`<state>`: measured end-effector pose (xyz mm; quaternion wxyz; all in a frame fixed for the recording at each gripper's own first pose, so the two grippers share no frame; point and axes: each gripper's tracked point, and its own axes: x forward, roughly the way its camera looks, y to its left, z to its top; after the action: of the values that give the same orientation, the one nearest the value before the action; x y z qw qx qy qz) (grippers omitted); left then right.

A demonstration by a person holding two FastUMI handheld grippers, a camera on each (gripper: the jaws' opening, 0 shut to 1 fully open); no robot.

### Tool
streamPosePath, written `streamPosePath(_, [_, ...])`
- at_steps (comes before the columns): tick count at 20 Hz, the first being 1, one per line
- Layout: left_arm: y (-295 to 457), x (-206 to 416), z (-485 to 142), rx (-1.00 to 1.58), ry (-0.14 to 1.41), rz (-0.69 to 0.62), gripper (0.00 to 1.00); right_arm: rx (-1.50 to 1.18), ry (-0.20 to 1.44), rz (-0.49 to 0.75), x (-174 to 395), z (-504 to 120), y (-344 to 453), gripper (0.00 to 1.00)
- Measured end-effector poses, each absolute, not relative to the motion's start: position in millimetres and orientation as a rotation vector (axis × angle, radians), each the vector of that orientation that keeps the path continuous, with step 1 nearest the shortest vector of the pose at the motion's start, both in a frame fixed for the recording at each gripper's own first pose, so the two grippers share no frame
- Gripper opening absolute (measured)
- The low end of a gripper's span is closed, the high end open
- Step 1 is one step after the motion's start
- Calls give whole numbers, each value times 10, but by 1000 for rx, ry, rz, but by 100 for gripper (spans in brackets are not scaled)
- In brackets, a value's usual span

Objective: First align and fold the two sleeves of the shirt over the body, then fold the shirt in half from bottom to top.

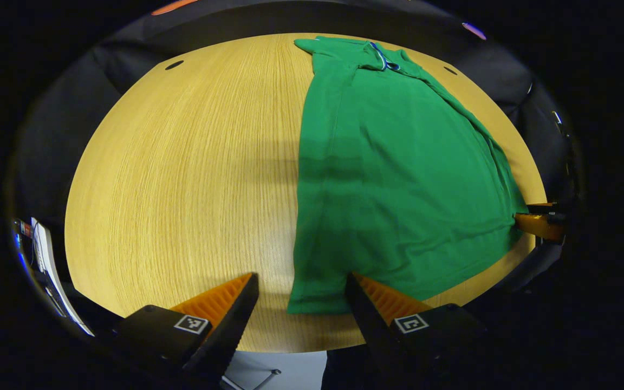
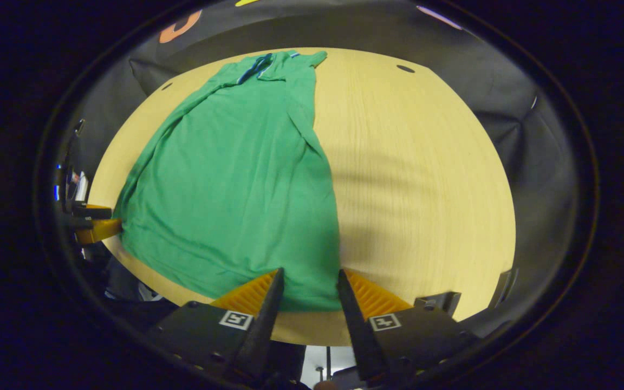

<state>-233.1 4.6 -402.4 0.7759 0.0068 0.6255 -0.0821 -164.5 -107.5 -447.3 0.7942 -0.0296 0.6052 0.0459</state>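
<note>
The green short-sleeved polo shirt (image 1: 398, 184) is lying flat on the round pale wooden counter (image 1: 182, 189), long axis running away from me, collar at the far edge, hem nearest. I am holding my left tool (image 1: 301, 295) and right tool (image 2: 309, 287) spread apart at the hem's two corners.

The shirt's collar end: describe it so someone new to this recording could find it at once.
Start from the wooden table and the green shirt spread along it. Follow the shirt away from the right gripper, at its hem, to the far edge. The collar lies there, the only part of the plain green cloth that carries blue and white trim.
</note>
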Motion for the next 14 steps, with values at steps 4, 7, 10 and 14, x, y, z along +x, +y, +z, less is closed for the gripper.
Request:
streamPosePath(4, [-79,-2314,-4017,-1,1381,-213,59,-49,1348,146,-1672,-4474,-964,6])
streamPosePath(7, [-173,-2348,-3981,-96,1410,-244,13,-37,1363,171,-1673,-4434,-938,0])
streamPosePath(10, [-225,-2343,-3898,-165,1402,-269,6,-41,1339,192,-1625,-4320,-947,0])
streamPosePath(14, [-179,-2234,-3649,-182,1374,-312,6,11,1273,194,-1413,-4031,-952,0])
